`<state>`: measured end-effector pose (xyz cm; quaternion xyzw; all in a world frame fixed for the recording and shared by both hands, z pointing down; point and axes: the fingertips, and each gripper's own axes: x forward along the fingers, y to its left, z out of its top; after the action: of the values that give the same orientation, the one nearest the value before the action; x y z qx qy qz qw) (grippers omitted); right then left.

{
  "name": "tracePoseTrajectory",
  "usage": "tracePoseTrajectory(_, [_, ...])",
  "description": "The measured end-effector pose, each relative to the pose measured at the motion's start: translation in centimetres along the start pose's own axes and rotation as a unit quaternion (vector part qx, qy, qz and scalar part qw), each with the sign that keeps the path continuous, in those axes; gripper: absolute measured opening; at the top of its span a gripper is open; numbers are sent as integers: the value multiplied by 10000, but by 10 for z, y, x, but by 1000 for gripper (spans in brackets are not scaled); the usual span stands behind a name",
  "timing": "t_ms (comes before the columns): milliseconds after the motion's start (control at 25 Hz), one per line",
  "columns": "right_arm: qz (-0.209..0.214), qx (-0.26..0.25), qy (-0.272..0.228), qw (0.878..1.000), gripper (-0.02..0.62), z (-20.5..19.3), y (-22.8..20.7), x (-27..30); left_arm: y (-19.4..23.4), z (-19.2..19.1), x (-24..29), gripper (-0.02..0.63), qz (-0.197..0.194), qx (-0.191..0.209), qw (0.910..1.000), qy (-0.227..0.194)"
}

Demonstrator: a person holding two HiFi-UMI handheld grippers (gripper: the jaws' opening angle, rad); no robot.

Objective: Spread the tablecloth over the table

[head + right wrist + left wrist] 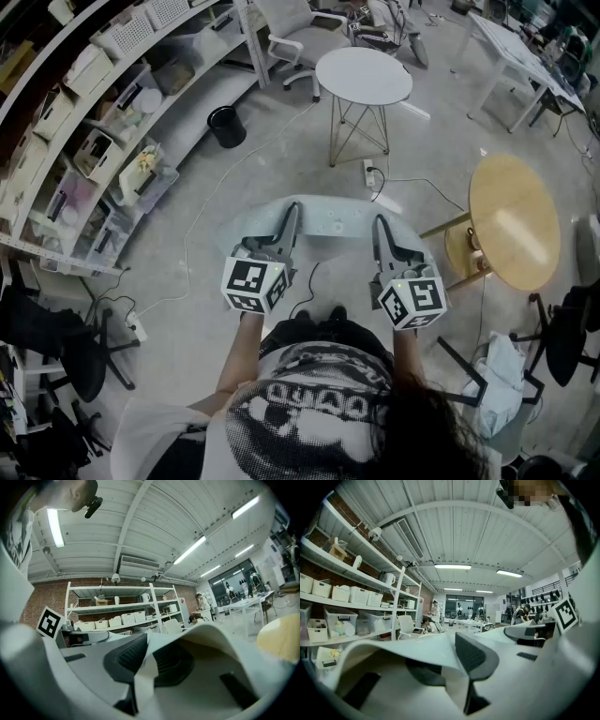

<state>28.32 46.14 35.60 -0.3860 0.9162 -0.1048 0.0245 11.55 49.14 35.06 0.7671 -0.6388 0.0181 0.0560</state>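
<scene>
Bright, even light from ceiling strips (pixel 452 566); glare there; fisheye edges dark; nearby tablecloth (pixel 393 651) blurred.

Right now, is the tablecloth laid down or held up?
Held up: left gripper and right gripper each pinch the tablecloth, stretched above the floor.

We hold the tablecloth (pixel 333 217) raised above the floor, with the left gripper (pixel 289 217) and the right gripper (pixel 380 228) at either end of its near edge. The round white table (pixel 364 75) stands ahead, well apart. The round wooden table (pixel 514 220) stands to the right. Shelves (pixel 94 122) line the left side.
</scene>
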Motion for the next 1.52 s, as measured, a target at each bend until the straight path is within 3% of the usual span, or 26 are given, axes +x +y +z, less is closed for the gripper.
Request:
tracePoseTrajectory(400, [196,159,-7,9997,40,-6,-23,-17,-26,-10,7,63,83,-8,9999,72])
tracePoseTrajectory(880, [358,398,13,9986,41,-6,-41,4,-22,-4,26,63,188,58,9997,155])
tracePoseTrajectory(1240, [588,400,78,9974,41,-11,-42,70,29,-8,57,63,350,-135,9991,187])
tracePoseTrajectory(1520, [489,364,213,9979,40,-17,-36,155,104,-13,103,64,252,-401,9985,283])
